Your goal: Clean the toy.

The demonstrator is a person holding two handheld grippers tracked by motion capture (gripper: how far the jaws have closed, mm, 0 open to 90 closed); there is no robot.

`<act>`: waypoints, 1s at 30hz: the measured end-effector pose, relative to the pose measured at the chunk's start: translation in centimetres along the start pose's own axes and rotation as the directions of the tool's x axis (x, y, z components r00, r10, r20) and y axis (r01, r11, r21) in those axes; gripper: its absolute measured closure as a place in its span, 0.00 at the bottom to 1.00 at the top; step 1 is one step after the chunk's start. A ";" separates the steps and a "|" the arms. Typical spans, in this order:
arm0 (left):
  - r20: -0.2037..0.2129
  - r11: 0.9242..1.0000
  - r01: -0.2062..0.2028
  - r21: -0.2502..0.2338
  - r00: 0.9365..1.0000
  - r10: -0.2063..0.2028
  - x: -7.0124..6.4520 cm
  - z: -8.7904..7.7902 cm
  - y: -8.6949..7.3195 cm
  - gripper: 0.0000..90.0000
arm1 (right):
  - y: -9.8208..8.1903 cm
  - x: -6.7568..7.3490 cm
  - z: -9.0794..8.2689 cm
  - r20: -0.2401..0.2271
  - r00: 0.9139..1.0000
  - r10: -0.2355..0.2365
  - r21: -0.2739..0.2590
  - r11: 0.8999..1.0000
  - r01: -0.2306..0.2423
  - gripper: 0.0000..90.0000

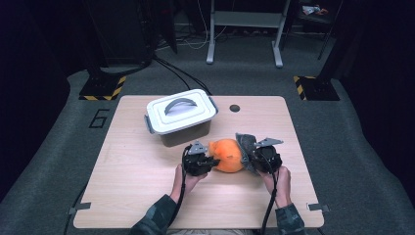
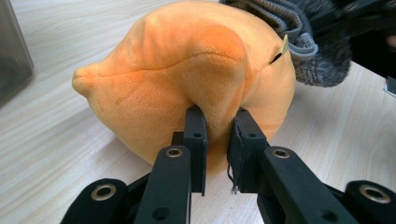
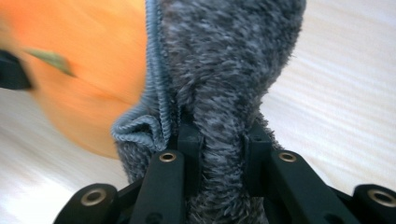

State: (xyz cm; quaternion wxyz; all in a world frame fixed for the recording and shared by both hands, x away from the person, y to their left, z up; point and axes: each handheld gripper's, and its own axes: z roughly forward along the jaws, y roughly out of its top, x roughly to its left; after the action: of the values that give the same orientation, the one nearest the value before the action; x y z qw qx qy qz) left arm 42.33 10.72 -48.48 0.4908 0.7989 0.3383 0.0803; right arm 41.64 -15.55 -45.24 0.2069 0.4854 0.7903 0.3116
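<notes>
An orange plush toy lies on the wooden table between my two grippers. My left gripper is shut on a fold of the orange plush; its jaws pinch the fabric from the toy's left side, and my left gripper shows the fold squeezed between the pads. A grey fuzzy cloth with a ribbed edge covers the toy's right end. My right gripper is shut on that grey cloth, and my right gripper has the cloth bunched between its jaws. The orange plush shows blurred behind it.
A lidded plastic box with a white lid and grey handle stands at the back left of the table. A small dark hole sits near the far edge. Grey carpet, black stands and a metal frame lie beyond.
</notes>
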 end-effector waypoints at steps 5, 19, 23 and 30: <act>0.002 1.000 0.004 -0.003 1.000 -0.004 0.0 0.0 0.0 0.87 | -0.6 -1.0 1.1 -0.011 0.999 0.034 0.034 0.999 -0.034 0.83; 0.004 1.000 0.012 -0.007 1.000 -0.012 -0.1 -0.1 0.0 0.87 | -1.7 -2.7 3.4 -0.010 0.996 0.088 0.089 0.992 -0.086 0.82; 0.013 1.000 0.009 -0.007 1.000 -0.008 -0.3 -0.1 0.0 0.86 | -1.2 -2.7 0.6 0.014 0.996 0.083 0.005 0.997 -0.083 0.82; 0.007 1.000 -0.005 -0.010 1.000 0.005 -0.4 0.1 0.1 0.86 | 0.9 0.0 -3.9 -0.044 0.999 -0.027 -0.107 0.994 0.023 0.82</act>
State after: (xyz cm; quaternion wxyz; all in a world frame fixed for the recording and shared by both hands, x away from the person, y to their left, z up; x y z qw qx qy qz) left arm 42.07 10.41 -48.37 0.4957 0.7975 0.3344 0.0803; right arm 39.78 -16.41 -41.77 0.2185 0.4565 0.7830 0.3615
